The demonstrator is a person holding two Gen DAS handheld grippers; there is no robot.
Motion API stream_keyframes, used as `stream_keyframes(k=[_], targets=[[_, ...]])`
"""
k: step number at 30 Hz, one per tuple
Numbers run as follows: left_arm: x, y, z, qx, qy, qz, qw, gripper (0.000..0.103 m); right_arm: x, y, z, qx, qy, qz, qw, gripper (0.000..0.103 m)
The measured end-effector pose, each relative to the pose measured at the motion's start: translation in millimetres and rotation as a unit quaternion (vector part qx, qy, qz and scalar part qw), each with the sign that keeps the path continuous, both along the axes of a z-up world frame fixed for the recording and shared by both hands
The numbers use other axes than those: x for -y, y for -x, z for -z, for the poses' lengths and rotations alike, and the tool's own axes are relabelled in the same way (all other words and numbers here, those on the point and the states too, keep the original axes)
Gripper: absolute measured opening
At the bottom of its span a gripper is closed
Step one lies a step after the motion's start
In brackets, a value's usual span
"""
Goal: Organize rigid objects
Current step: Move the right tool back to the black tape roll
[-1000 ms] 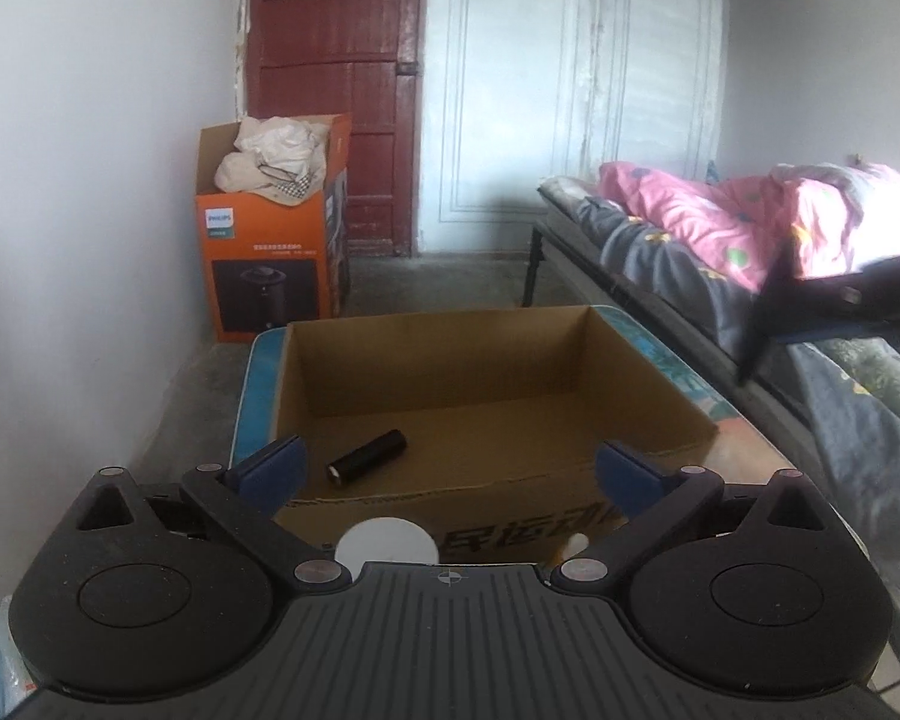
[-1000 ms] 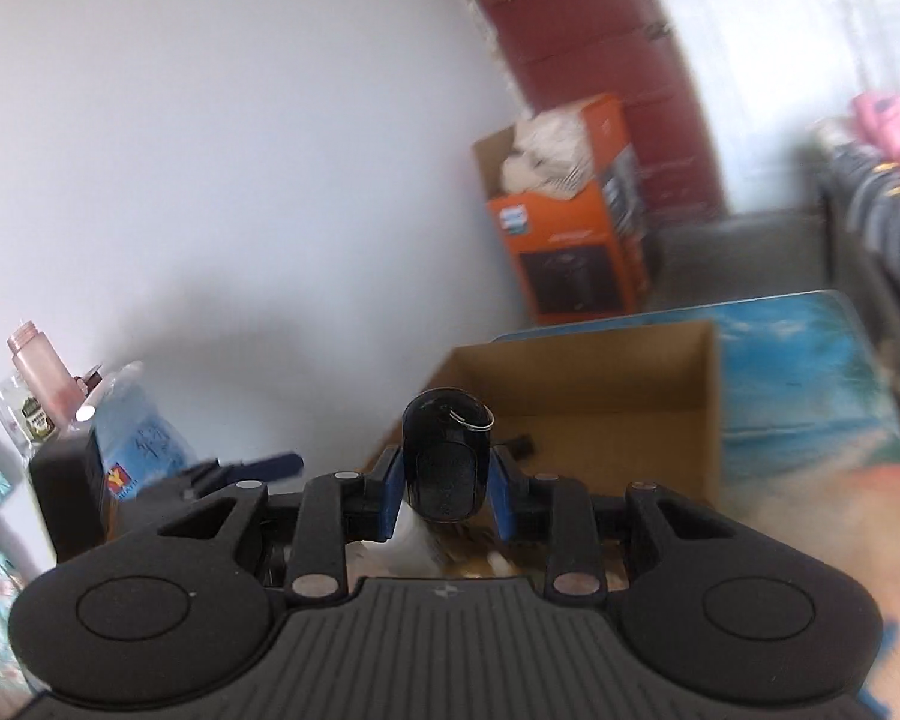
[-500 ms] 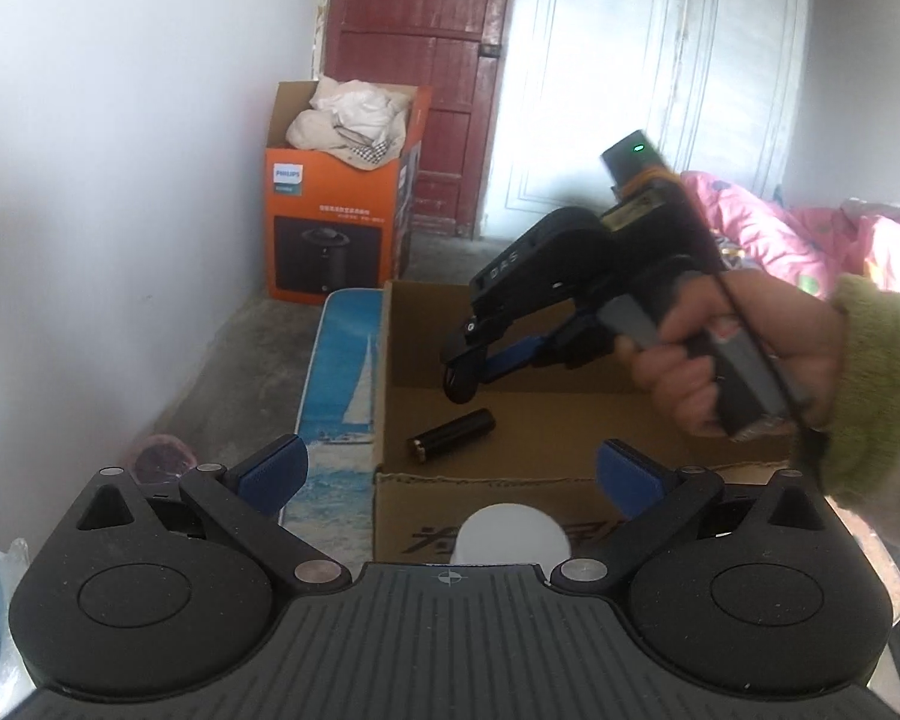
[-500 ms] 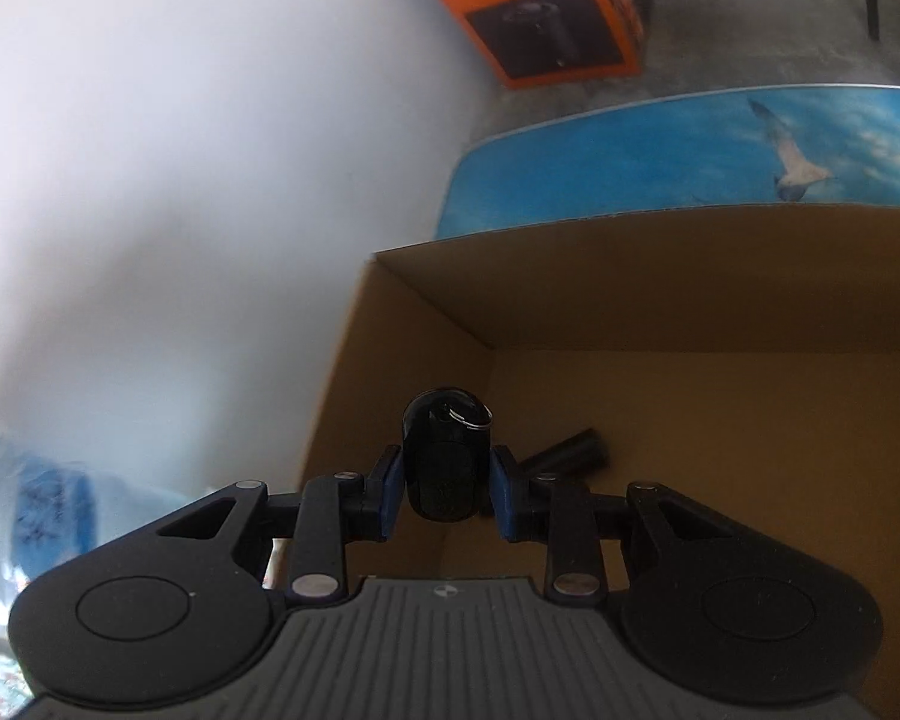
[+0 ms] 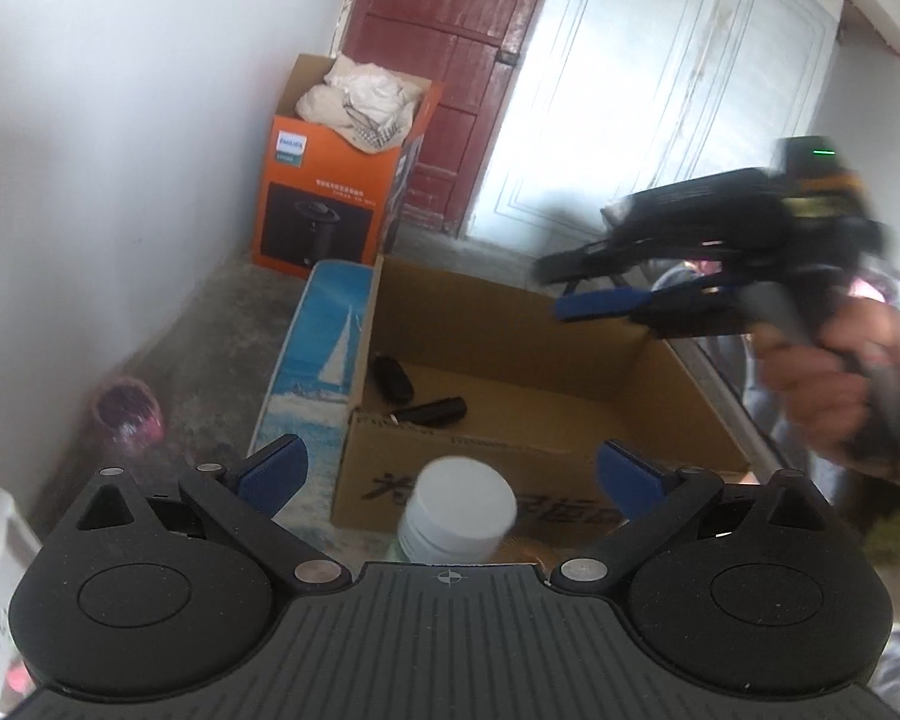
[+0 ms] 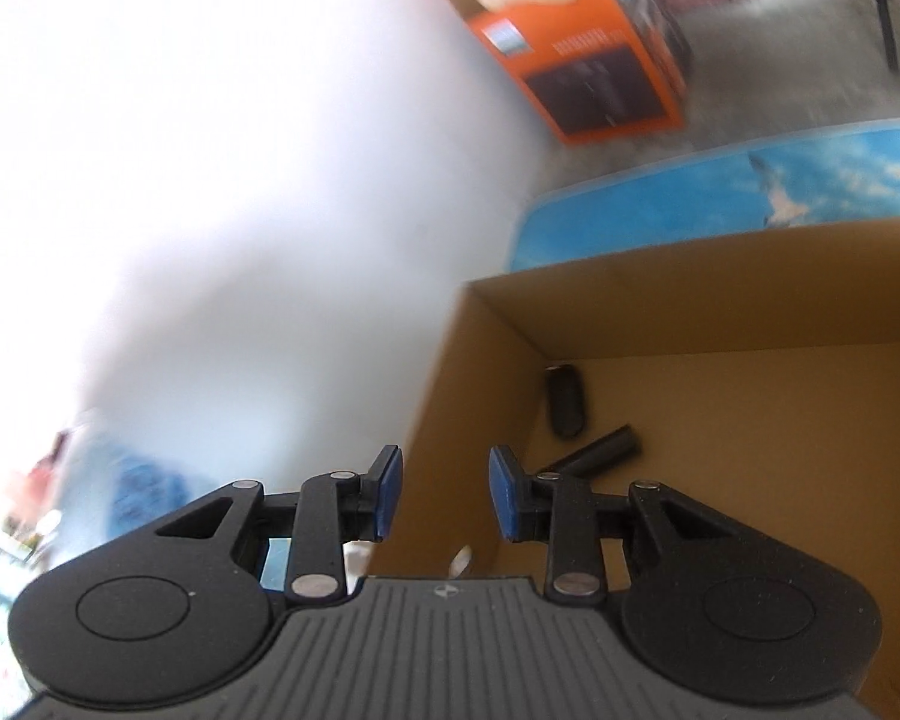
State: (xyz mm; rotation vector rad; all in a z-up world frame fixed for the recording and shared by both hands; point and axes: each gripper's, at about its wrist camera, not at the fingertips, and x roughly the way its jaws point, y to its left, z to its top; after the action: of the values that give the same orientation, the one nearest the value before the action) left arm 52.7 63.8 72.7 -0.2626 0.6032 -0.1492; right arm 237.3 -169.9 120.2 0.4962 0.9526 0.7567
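An open cardboard box (image 5: 510, 480) (image 6: 720, 312) stands on a blue-printed board. In its near left corner lie a black oval device (image 5: 392, 378) (image 6: 564, 399) and a black cylinder (image 5: 435, 412) (image 6: 603, 450). My right gripper (image 6: 444, 492) hangs above the box's near left corner, its jaws opening with nothing between them. In the left wrist view the right gripper (image 5: 600, 303) is blurred, held by a hand (image 5: 834, 378) over the box's right side. My left gripper (image 5: 450, 474) is wide open in front of the box, with a white-capped bottle (image 5: 459, 510) below and between its fingers, untouched.
An orange box (image 5: 330, 204) (image 6: 588, 60) stuffed with white cloth stands by the red door (image 5: 450, 60). A pink object (image 5: 126, 414) lies on the floor at the left. White wall runs along the left. Blurred items sit at the lower left of the right wrist view.
The black oval device left my right gripper and now lies in the box beside the cylinder. The right gripper pulled back and up from the box. The left gripper shifted slightly and rolled.
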Motion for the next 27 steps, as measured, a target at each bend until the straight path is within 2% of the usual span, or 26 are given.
stream_keyframes(k=[2,5,8,12,14,16,18,22,25,27], targets=[[2,4,3,-0.007,0.003,0.008,0.9999,0.103,23,40,-14,0.039,-0.007,0.005,0.999,0.050],[8,11,11,-0.022,0.000,0.026,0.9994,0.103,47,95,-22,0.099,0.002,0.010,0.995,0.053],[11,19,23,-0.039,0.010,0.047,0.9981,0.103,62,140,-15,0.137,0.022,0.022,0.990,0.053],[15,27,35,-0.040,0.030,0.070,0.9963,0.103,71,176,15,0.141,0.032,0.045,0.988,0.053],[21,32,40,-0.037,0.021,0.082,0.9957,0.103,68,188,29,0.127,0.032,0.049,0.990,0.053],[31,33,45,-0.037,-0.009,0.089,0.9953,0.103,58,193,49,0.116,0.044,0.050,0.991,0.052],[45,31,53,-0.049,-0.065,0.097,0.9920,0.103,49,197,64,0.110,0.064,0.044,0.991,0.052],[72,33,70,-0.044,-0.168,0.117,0.9778,0.103,27,201,80,0.111,0.098,0.020,0.989,0.049],[85,34,81,-0.042,-0.205,0.129,0.9694,0.103,16,197,88,0.108,0.116,-0.001,0.987,0.046],[90,32,89,-0.049,-0.209,0.138,0.9668,0.103,8,194,93,0.107,0.131,-0.013,0.985,0.044]])
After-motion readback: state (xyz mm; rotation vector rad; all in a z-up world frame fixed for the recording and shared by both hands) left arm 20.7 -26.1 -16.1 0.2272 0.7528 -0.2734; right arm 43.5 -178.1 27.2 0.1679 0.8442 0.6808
